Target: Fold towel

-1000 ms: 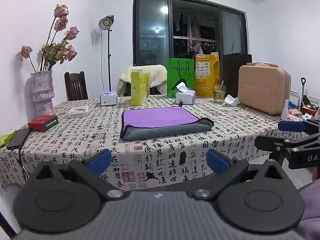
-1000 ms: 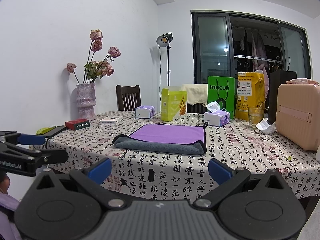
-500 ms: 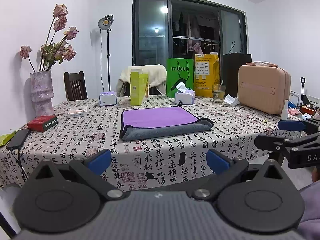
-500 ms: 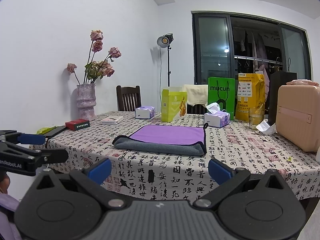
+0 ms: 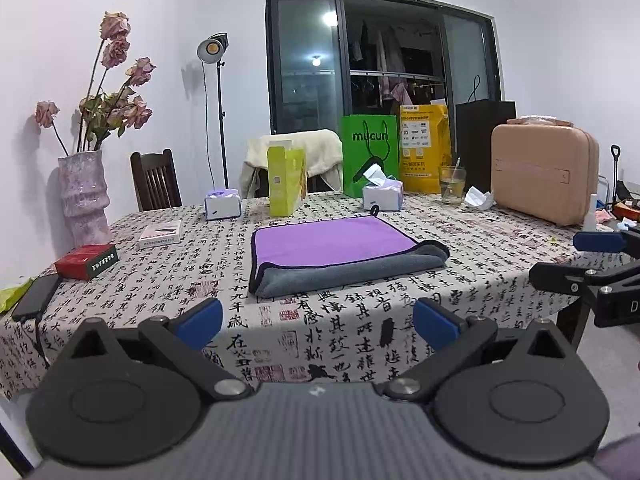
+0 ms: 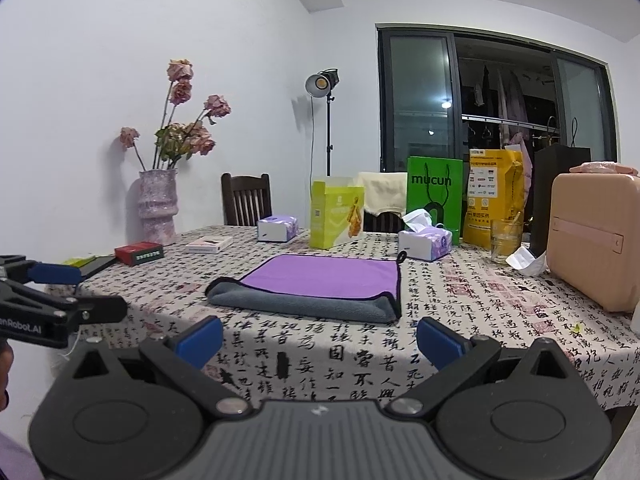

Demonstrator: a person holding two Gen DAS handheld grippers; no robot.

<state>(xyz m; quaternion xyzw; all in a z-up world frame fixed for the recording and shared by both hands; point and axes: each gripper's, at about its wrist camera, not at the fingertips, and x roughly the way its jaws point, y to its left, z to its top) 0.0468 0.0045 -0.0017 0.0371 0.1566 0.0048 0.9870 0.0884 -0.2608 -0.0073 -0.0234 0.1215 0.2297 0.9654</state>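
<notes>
Left claw [image 5: 318, 322] hangs released, blue tips spread wide w/ nothing between them, held off the near edge of the tabletop [image 5: 400, 312]. The towel [image 5: 340, 258] lies ahead of it, well apart, slightly to its right: purple face up, grey underside rolled over along the near side, so it looks already folded at least once. Right claw [image 6: 320, 338] is likewise released and empty, also short of the tabletop; towel sits straight ahead, a bit left of its centre line.

Judgement: task seems at or near its end, or btwn folds. If another fold is due, each claw should take one near corner, low and flat, pinching both layers together so the grey layer doesn't slide out. Then lift only enough to clear, carry across to the far edge, line up black trim on trim and let go together. The cloth looks thick and soft, so it'll likely sag in the middle; both claws need to move at the same pace.

Room, left to right: beyond the left claw's left sit a phone [image 5: 34, 298] and a red box [image 5: 86, 261], well apart from the towel. A yellow-green carton [image 5: 286, 182] and a tissue box [image 5: 382, 197] stand behind the towel's far edge, near it; the hang loop lies just beside the tissue box. A far fold shouldn't overshoot. To the right there's open printed cloth up to a pink case [image 6: 596, 240]. The tablecloth overhang under both claws could snag on a low approach.
</notes>
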